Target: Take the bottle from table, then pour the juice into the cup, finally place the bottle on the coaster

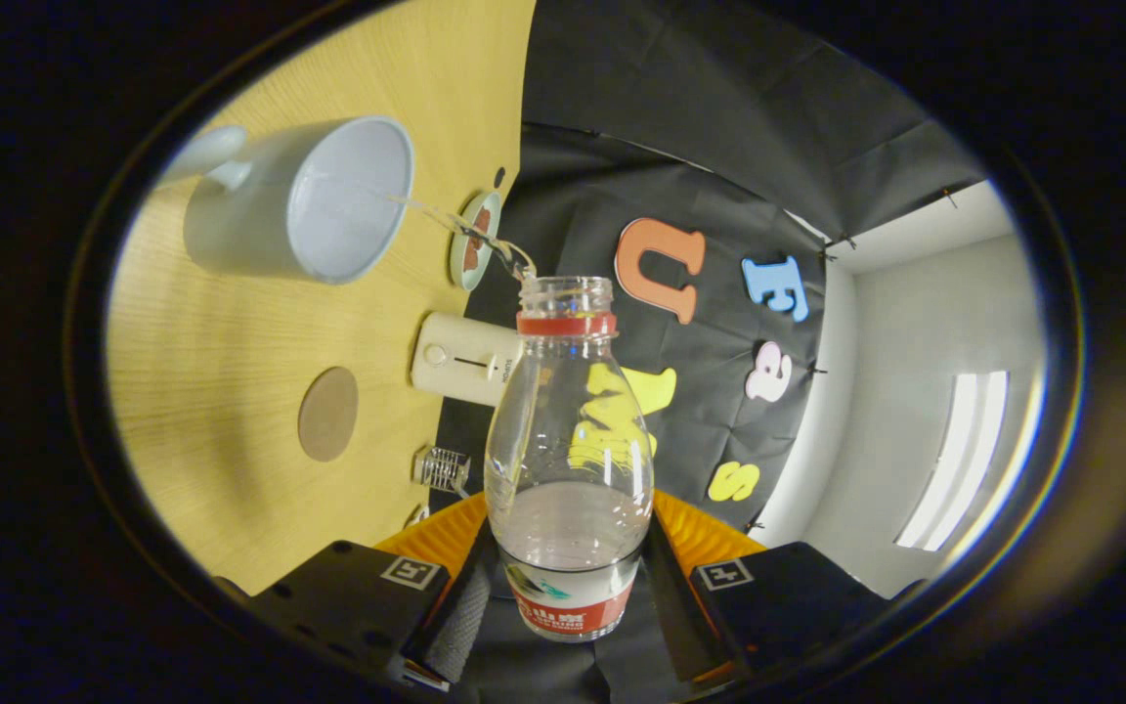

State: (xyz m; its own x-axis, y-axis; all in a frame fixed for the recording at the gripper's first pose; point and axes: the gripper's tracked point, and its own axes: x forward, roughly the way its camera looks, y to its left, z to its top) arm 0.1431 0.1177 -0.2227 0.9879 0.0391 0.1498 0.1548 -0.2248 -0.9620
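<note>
My gripper (pixel 568 601) is shut on a clear plastic bottle (pixel 568 460) with a red neck ring and a red label, both fingers pressing its lower body. The bottle is tipped on its side relative to the table, its open mouth toward a white mug (pixel 304 200). A thin clear stream (pixel 455 223) runs from the mouth into the mug's opening. Some clear liquid is left in the bottle. A round brown coaster (pixel 328 414) lies on the wooden table (pixel 221 372), apart from the mug and beside the bottle's body.
A white toaster-like appliance (pixel 460 359) stands at the table's far edge beyond the bottle. A small round dish (pixel 475 240) with something brown sits next to the mug. A small metal wire item (pixel 444 469) stands near the fingers. Black cloth wall behind.
</note>
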